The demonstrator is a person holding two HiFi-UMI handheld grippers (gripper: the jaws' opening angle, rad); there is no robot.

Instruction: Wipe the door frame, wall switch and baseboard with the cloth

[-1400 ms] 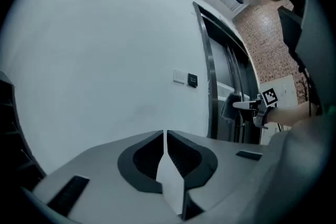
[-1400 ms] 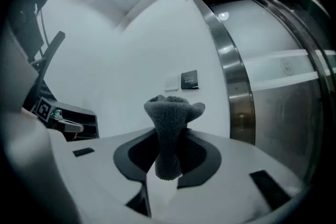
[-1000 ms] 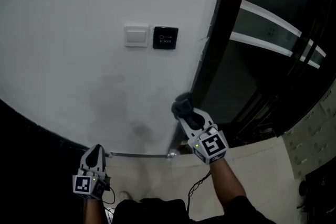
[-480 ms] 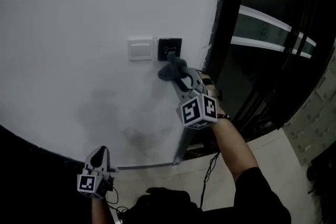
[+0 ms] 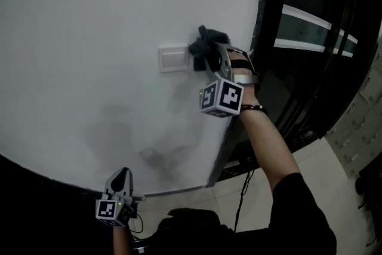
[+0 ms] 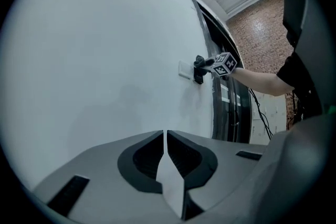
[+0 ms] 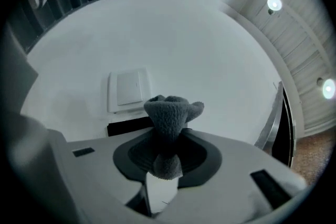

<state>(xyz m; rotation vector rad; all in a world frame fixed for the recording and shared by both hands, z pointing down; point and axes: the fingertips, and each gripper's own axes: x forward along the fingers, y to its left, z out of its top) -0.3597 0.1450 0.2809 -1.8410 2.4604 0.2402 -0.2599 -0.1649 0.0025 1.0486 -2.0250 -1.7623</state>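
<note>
Cloth (image 5: 205, 45) clamped in the right tool (image 5: 210, 58) is pressed at the wall switch (image 5: 173, 60); left tool (image 5: 121, 176) is closed, empty; other wiping seems undone.

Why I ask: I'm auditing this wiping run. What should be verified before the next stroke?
1. Cloth held firmly: ok. The right gripper has its jaws shut on it, with a tuft sticking out ahead.
2. Cloth on the wall switch: not ok. The cloth is at the black panel beside it, and the white switch is uncovered.
3. Cloth pressed against the wall: cannot tell. It looks very close, but contact is not clear.
4. Left gripper out of the way: ok. It hangs low, far below the switch, with its jaws shut on nothing.
</note>
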